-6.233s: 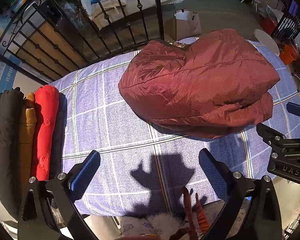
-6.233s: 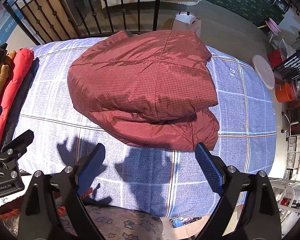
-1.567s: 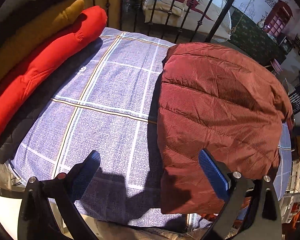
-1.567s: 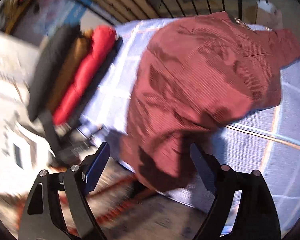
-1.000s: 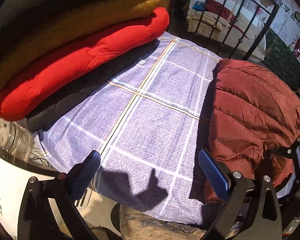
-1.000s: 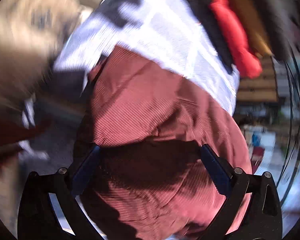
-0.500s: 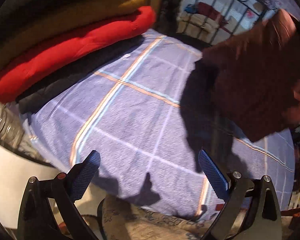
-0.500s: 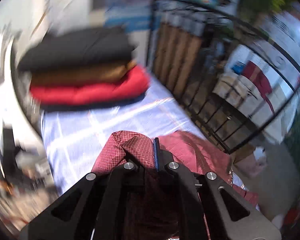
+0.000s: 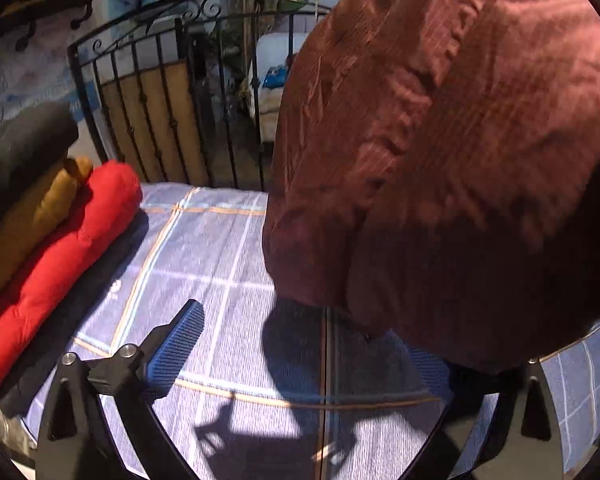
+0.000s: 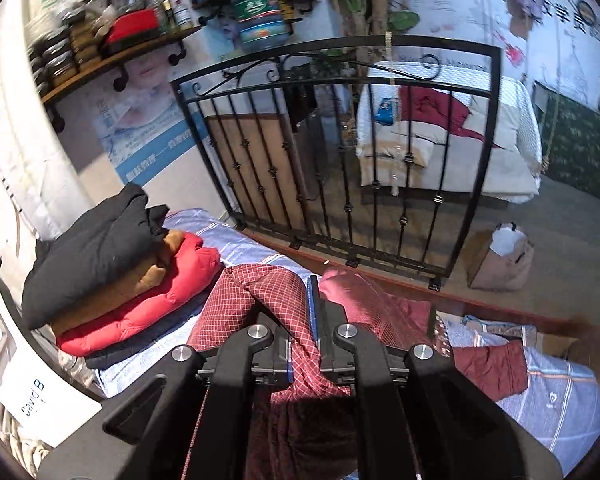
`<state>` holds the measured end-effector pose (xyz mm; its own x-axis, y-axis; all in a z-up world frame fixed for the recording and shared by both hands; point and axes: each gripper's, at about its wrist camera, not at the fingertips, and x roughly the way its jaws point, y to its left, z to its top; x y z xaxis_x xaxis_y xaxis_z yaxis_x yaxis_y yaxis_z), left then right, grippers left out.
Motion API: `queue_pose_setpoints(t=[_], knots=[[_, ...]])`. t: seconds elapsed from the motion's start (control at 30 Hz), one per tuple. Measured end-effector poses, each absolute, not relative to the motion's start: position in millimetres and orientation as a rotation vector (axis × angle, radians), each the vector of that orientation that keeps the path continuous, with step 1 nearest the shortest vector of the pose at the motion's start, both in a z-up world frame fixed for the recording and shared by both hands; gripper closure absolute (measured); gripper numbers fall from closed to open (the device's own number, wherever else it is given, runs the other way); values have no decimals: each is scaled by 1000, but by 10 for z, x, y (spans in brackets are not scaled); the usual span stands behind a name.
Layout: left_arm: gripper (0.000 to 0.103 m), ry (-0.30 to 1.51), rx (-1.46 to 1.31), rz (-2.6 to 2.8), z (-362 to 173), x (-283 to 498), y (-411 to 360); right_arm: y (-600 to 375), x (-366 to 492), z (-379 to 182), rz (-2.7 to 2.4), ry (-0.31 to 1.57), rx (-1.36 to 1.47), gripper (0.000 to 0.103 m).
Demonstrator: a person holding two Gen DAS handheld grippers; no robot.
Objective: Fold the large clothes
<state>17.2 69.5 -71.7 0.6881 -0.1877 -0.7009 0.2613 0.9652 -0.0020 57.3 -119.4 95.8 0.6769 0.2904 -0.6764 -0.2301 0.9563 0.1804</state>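
Observation:
The folded maroon puffer jacket (image 9: pixel 440 152) hangs in the air above the blue checked table cover (image 9: pixel 220 264), filling the right of the left wrist view. My right gripper (image 10: pixel 312 312) is shut on a pinch of the jacket (image 10: pixel 272 292), which drapes down under it. My left gripper (image 9: pixel 304 344) is open and empty below the hanging jacket; its right finger is partly hidden by the cloth. A stack of folded jackets, black, tan and red (image 9: pixel 60 240), lies at the table's left end and also shows in the right wrist view (image 10: pixel 112 276).
A black iron railing (image 10: pixel 340 160) stands along the table's far edge. Beyond it are a white bed (image 10: pixel 460 140) and a paper bag (image 10: pixel 500 260) on the floor. A wall shelf with jars and cans (image 10: pixel 140 20) hangs at upper left.
My right gripper has shut on the maroon jacket and lifted it off the table. The jacket now hangs higher and closer to my left gripper, which has tilted up toward the railing.

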Motion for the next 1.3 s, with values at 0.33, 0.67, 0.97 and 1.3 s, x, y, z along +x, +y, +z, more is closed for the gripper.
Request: queue_pose_setpoints(t=[0.33, 0.67, 0.97, 1.3], knots=[[84, 601, 22, -469, 330, 798, 646, -1932, -343, 1521, 203, 587, 85, 97], [87, 81, 25, -702, 2767, -428, 955, -2143, -2271, 3208, 242, 110, 51, 98], [87, -9, 40, -826, 3854, -684, 738, -2381, -2687, 3917, 254, -97, 64, 98], [21, 705, 285, -514, 1103, 856, -380, -3670, -1013, 1224, -310, 706, 503, 16]])
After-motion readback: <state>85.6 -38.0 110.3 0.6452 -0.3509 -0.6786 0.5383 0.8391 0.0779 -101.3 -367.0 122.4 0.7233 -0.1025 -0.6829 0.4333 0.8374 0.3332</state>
